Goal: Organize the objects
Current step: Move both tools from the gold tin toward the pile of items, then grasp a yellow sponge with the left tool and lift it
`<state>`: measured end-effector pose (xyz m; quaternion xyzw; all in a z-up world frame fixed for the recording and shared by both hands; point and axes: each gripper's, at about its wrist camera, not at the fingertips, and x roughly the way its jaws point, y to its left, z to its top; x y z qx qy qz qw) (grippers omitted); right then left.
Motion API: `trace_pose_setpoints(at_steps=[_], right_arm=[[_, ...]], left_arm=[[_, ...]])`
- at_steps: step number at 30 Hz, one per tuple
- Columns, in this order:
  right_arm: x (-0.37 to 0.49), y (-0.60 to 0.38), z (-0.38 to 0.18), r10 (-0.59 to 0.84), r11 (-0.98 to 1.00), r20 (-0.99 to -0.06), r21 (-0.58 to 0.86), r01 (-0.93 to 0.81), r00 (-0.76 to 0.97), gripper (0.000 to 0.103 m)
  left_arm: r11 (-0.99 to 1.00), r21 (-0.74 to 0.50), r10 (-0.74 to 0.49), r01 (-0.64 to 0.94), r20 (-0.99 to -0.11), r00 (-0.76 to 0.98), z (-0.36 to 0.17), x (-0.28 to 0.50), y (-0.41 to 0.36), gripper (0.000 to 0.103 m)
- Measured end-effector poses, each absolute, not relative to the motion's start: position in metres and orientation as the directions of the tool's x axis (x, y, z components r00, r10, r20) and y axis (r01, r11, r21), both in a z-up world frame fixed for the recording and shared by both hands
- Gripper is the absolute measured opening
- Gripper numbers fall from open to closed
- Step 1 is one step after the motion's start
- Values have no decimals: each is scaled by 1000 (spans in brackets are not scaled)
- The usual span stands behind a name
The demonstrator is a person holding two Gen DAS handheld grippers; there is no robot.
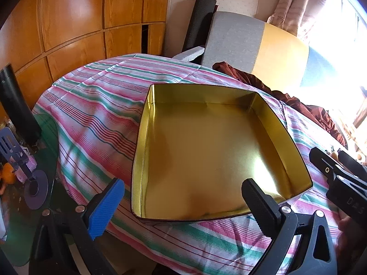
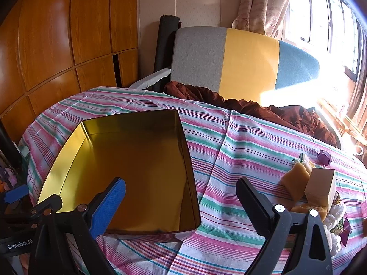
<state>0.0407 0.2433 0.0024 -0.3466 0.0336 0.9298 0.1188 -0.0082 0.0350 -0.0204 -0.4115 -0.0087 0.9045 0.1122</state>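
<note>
On the striped pink, green and white tablecloth (image 2: pixel 240 137) sits a shallow square tin with a shiny gold inside (image 1: pixel 206 155), nothing in it, lying toward the left half of the table as seen from the right wrist camera (image 2: pixel 137 165). The left gripper (image 1: pixel 183 204) hangs just over the tin's near edge with its jaws spread wide and nothing between them; its blue pad is outside the tin's left wall and its black pad is over the near right corner. The right gripper (image 2: pixel 181 201) is likewise splayed and empty, straddling the tin's right wall, blue pad over the gold floor, black pad over the cloth.

Off to the right on the cloth lies a small heap of things: a tan cardboard box (image 2: pixel 321 190), yellowish soft blocks (image 2: pixel 296 181), something white and knitted (image 2: pixel 335 215), and purple bits (image 2: pixel 324 157) that I can't properly make out. Behind the table a dark red cloth (image 2: pixel 252 105) is bunched against a grey, yellow and blue cushion (image 2: pixel 247 61). Wooden cupboard doors (image 2: pixel 57 45) fill the left wall.
</note>
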Motion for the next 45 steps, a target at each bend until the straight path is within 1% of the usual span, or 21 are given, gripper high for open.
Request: trace_pose_setpoints(at_steps=[9,15,21,25,29,32,34,36,38,45], right_arm=[[51,277,5,250,-951,-654,-26,-309,-714,99],[67,318,7,311,-919,-656,-23,-393,-688,99],[92,384,18,376,-865,-656,4,-502,-654,99],[118,442,29,425,-800,-656,50,-598,-624,99],[145,498,38,500,-719,-631,79,-691,-593,99],[165,531,34,537,-661,-612,122,-740,-581,99],[178,545,23,537,-621,-614,178,-764,-579,99],[183,558,12,502,-581,-653,232,-780,-567,99],[186,566,10,478,-565,-656,280,-776,-584,99],[196,570,10,459,-544,-652,330,-771,-603,99]], left_arm=[[-954,-59,245,-294,-722,-647,-12,-2,59,103],[-922,-73,313,-380,-717,-623,-5,-2,81,103],[-886,-58,360,-461,-712,-602,1,2,110,103],[-849,-54,403,-526,-710,-578,5,7,133,103],[-794,-71,464,-603,-711,-528,8,14,161,103],[-744,-75,505,-664,-713,-486,9,20,190,103],[-703,-98,534,-704,-726,-433,6,23,211,103],[-674,-108,547,-731,-737,-396,1,27,231,103],[-638,-119,563,-761,-747,-355,-6,32,252,103],[-522,-167,601,-837,-768,-222,-19,45,321,103]])
